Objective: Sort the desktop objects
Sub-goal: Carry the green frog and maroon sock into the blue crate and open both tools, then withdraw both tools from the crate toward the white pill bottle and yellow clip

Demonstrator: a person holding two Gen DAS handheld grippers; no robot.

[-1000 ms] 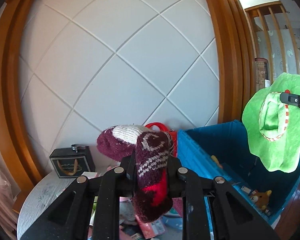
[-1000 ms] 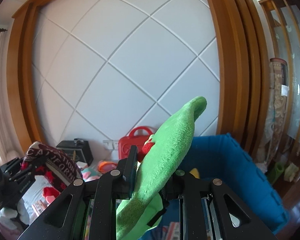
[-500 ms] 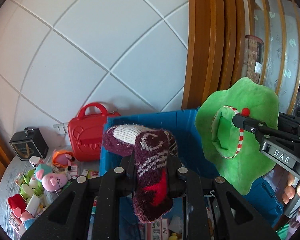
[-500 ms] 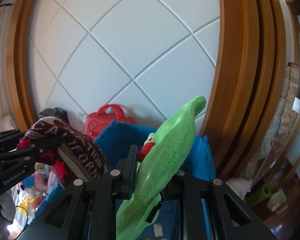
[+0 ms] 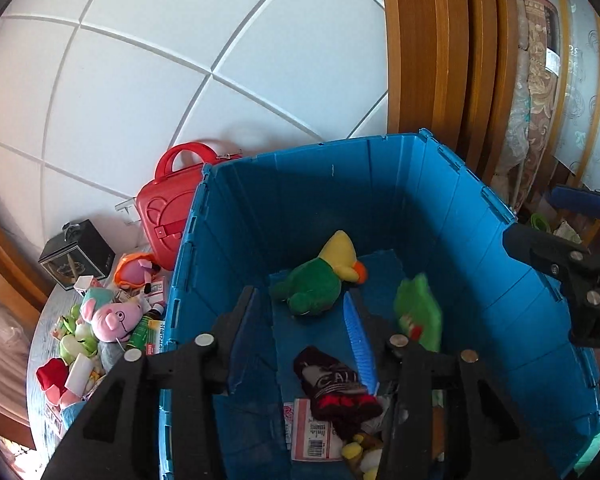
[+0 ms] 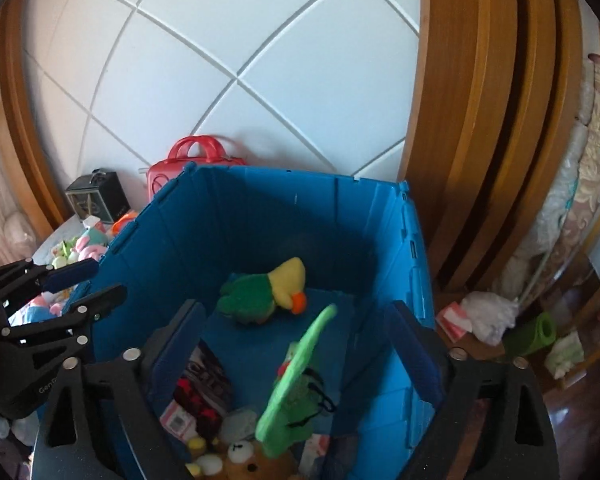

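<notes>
1. My left tool (image 5: pixel 304 320) hangs over the blue crate (image 5: pixel 480 240); its jaws are opening and grip nothing.
2. The maroon knit sock (image 5: pixel 336 384) lies loose in the crate, below and between the left fingers. White letters "CAL" show on it from the left view; the rest is hidden.
3. My right tool (image 6: pixel 296 336) is also above the crate, its jaws opening wide, nothing pressed between them.
4. The green plush hat (image 6: pixel 296 396) is blurred, free of the pads, inside the crate.
5. A green and yellow plush bird (image 5: pixel 324 276) lies on the crate floor, beside a white barcode label (image 5: pixel 312 432) too small to read.
6. On the desk (image 5: pixel 36 360) left of the crate sit a pink pig plush (image 5: pixel 112 316), a red case (image 5: pixel 172 212) and a black box (image 5: pixel 76 256).
7. The left tool's body shows "Gen" in the right view.
</notes>
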